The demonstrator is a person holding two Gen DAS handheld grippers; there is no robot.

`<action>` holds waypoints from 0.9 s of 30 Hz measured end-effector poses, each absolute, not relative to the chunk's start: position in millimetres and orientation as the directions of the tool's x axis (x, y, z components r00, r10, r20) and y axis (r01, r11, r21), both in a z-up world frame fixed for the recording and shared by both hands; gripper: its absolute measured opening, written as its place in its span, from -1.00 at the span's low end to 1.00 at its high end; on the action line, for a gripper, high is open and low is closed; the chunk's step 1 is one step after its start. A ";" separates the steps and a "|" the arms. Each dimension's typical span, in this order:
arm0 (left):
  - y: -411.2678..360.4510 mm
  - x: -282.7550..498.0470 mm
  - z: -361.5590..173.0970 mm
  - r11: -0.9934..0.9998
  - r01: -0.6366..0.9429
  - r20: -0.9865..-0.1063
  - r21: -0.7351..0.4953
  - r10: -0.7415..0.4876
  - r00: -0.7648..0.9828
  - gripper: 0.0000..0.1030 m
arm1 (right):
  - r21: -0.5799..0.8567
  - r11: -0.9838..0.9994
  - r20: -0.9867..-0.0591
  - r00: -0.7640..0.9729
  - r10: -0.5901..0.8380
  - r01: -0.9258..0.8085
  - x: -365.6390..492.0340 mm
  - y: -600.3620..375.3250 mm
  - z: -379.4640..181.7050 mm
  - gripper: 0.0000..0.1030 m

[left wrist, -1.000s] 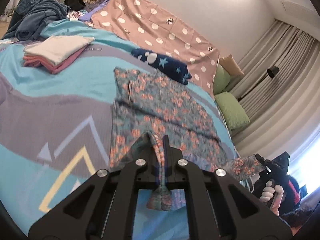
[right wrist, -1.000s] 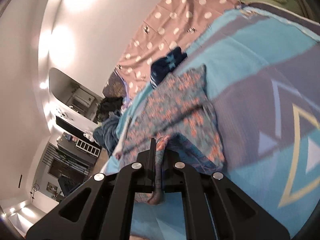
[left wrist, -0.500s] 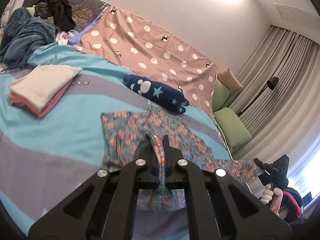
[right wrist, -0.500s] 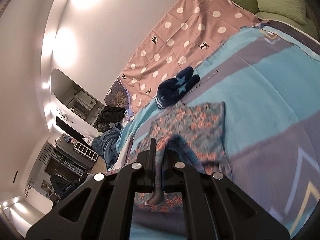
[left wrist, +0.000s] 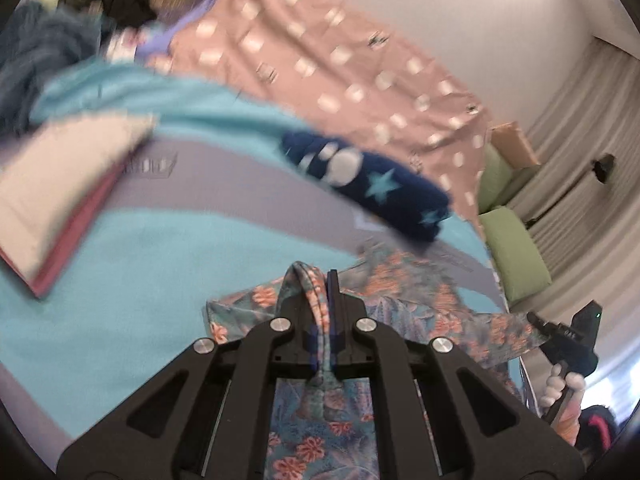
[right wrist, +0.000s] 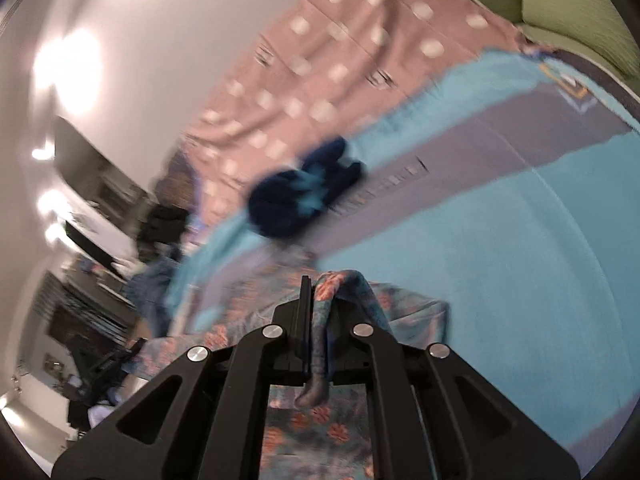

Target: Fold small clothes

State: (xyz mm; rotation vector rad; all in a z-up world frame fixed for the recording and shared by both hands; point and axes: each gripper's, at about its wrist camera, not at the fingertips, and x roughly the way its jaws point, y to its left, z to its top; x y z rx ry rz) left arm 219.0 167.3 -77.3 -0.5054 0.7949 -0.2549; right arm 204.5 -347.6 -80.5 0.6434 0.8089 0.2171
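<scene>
Left wrist view: the left gripper [left wrist: 320, 280] is clenched on a fold of the floral garment [left wrist: 436, 304], which lies on the turquoise and grey bedspread [left wrist: 120, 320] just in front of the navy star-print bundle [left wrist: 372, 184]. The folded stack [left wrist: 60, 196] sits well to the left of that bundle. Right wrist view: the right gripper [right wrist: 318, 284] pinches another edge of the same garment [right wrist: 404, 316], its jaws beginning to open with cloth between them, and the navy bundle [right wrist: 300, 200] lies beyond
</scene>
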 end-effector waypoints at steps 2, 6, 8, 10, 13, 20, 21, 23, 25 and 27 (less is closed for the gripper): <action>169.8 233.7 -106.4 0.833 -0.010 -0.652 -0.554 -0.426 0.627 -0.92 | 0.612 0.785 -0.643 0.634 0.429 0.090 215.0 -344.3 -103.7 -0.83; 175.4 228.5 -125.5 0.826 -0.008 -0.656 -0.564 -0.442 0.612 -0.87 | 0.618 0.779 -0.660 0.608 0.442 0.106 213.3 -349.0 -125.9 -0.73; 175.0 222.9 -124.6 0.822 0.004 -0.650 -0.569 -0.453 0.610 -0.85 | 0.629 0.770 -0.650 0.615 0.447 0.104 211.3 -352.5 -124.1 -0.67; 173.9 217.4 -122.1 0.823 0.022 -0.646 -0.568 -0.461 0.609 -0.76 | 0.623 0.777 -0.647 0.620 0.444 0.094 208.5 -352.6 -121.0 -0.61; 170.8 209.9 -120.8 0.828 0.032 -0.650 -0.559 -0.463 0.603 -0.65 | 0.628 0.775 -0.640 0.614 0.461 0.073 206.3 -349.2 -118.2 -0.61; 169.8 191.9 -118.6 0.857 0.022 -0.682 -0.516 -0.426 0.594 -0.74 | 0.647 0.761 -0.610 0.637 0.472 0.056 194.9 -349.4 -106.8 -0.87; 170.2 188.8 -115.6 0.859 0.026 -0.678 -0.511 -0.422 0.602 -0.75 | 0.658 0.751 -0.598 0.643 0.479 0.053 193.2 -351.4 -105.3 -0.87; 169.0 185.6 -106.4 0.858 0.050 -0.659 -0.511 -0.428 0.618 -0.79 | 0.689 0.723 -0.569 0.654 0.499 0.047 191.3 -355.1 -103.0 -0.87; 168.8 189.9 -94.6 0.842 0.073 -0.631 -0.535 -0.455 0.629 -0.80 | 0.736 0.677 -0.523 0.661 0.537 0.032 193.9 -359.4 -99.6 -0.88; 169.3 208.4 -80.6 0.819 0.094 -0.599 -0.566 -0.486 0.636 -0.80 | 0.762 0.646 -0.498 0.668 0.553 0.033 203.7 -363.3 -94.1 -0.88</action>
